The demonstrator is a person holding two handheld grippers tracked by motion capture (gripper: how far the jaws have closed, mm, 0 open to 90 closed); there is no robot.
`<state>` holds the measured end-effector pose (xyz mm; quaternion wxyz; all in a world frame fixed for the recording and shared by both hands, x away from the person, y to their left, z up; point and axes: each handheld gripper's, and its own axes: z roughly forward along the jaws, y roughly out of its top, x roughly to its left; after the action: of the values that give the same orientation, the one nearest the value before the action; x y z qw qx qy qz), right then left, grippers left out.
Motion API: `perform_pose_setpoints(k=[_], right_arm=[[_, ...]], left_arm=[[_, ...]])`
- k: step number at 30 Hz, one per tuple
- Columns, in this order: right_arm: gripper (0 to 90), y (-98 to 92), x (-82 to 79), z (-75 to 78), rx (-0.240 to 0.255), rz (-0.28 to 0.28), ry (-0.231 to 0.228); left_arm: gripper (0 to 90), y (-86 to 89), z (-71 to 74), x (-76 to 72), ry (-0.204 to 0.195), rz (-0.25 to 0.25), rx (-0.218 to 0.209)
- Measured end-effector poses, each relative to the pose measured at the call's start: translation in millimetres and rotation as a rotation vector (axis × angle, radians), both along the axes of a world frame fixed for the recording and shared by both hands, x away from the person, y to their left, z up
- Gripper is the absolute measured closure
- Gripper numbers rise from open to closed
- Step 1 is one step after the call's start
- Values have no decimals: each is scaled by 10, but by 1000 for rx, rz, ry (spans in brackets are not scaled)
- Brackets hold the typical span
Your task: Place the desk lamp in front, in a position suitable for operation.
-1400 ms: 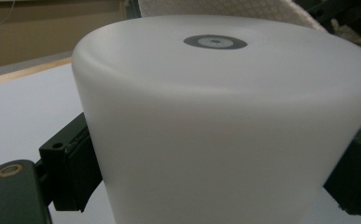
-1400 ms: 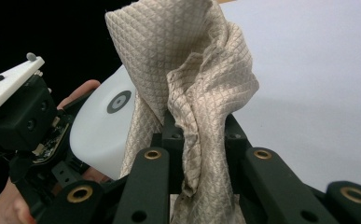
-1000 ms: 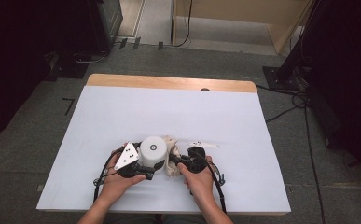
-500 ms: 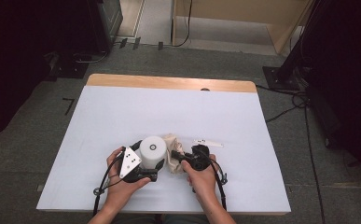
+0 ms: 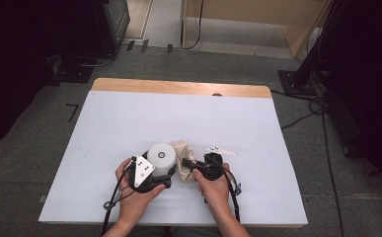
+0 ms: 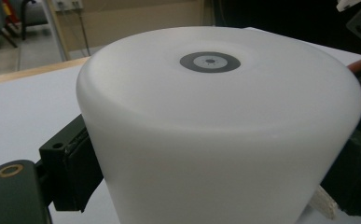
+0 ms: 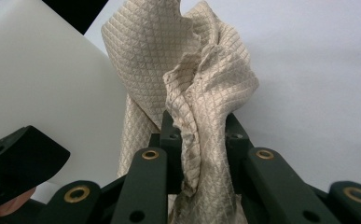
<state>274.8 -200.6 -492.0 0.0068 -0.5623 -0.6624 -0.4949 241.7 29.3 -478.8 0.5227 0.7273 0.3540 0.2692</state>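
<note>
From the left: my left gripper point(image 5: 151, 178) has its jaws clamped on the sides of the white pot point(image 5: 161, 158), which sits upside down near the front edge of the table point(image 5: 129, 118), its flat base with a small grey ring facing up. In the left gripper view one black pad point(image 6: 78, 170) presses against the pot's wall on the left and the other jaw sits against it at the far right.

Just right of the pot, the beige cloth point(image 5: 183, 165) is bunched up against its side. My right gripper point(image 5: 194, 169) is closed on a fold of that cloth; the right gripper view shows the quilted fabric point(image 7: 201, 93) pinched between the jaws and rising above them beside the pot's wall.

A small white strip point(image 5: 221, 150) lies on the table farther right, near the right hand.

Risks, as I judge them: the pot is smooth and tapered, so a hard rub could make it slip or twist between the pads. The pinch holds only a thin fold, so the cloth could pull free. The grippers are close enough to knock together.
</note>
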Motion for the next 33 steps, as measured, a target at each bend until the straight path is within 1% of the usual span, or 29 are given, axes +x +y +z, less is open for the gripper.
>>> perform_pose_setpoints(k=[2, 3, 6, 7, 9, 10, 11, 13, 14, 15, 18, 19, 20, 22, 25, 27, 28, 30, 32, 33], right_arm=[[764, -9, 2, 7, 0, -3, -5], [764, -11, 1, 14, 2, -6, -4], [765, -21, 4, 39, 4, -9, -13], [765, -27, 5, 48, 4, -10, -18], [765, -35, 3, 67, 5, -12, -22], [765, -39, 2, 73, 4, -12, -24], [764, -43, 1, 79, 5, -11, -25], [765, -48, 0, 87, 12, -11, -27], [765, -50, -1, 89, 14, -11, -31], [765, -52, 0, 92, 15, -9, -34], [765, -53, 0, 99, 20, -11, -34], [765, -53, 0, 102, 21, -9, -34], [765, -52, -1, 104, 20, -8, -36], [765, -50, -3, 106, 17, -6, -39], [764, -34, -10, 108, 21, -5, -36], [764, -27, -12, 111, 23, -1, -46], [764, -23, -21, 126, 29, 1, -45], [764, -13, -40, 177, 36, 5, -58], [764, 6, -68, 254, 44, 11, -77], [765, 17, -91, 304, 44, 16, -99]], left_arm=[[87, 32, 5, 34, 1, -41, 2], [87, 45, 6, 51, -2, -63, -8], [88, 91, 13, 112, -20, -129, -3], [88, 108, 14, 144, -22, -162, -1], [87, 153, 7, 212, -26, -238, -32], [87, 178, 4, 234, -32, -261, -45], [88, 198, 5, 246, -41, -272, -51], [88, 228, 21, 274, -48, -301, -32], [88, 244, 32, 295, -41, -329, -20], [88, 258, 37, 312, -34, -351, -15], [88, 293, 23, 344, -30, -391, -12], [87, 299, 10, 357, -25, -406, -3], [88, 296, -1, 360, -19, -414, 0], [87, 304, -15, 373, -22, -431, -2], [87, 311, -29, 391, -10, -433, -20], [87, 315, -43, 394, -15, -432, -29], [87, 317, -49, 392, -16, -432, -32], [87, 319, -56, 388, -17, -430, -38], [87, 317, -63, 385, -20, -427, -43], [87, 316, -64, 384, -20, -427, -43]])
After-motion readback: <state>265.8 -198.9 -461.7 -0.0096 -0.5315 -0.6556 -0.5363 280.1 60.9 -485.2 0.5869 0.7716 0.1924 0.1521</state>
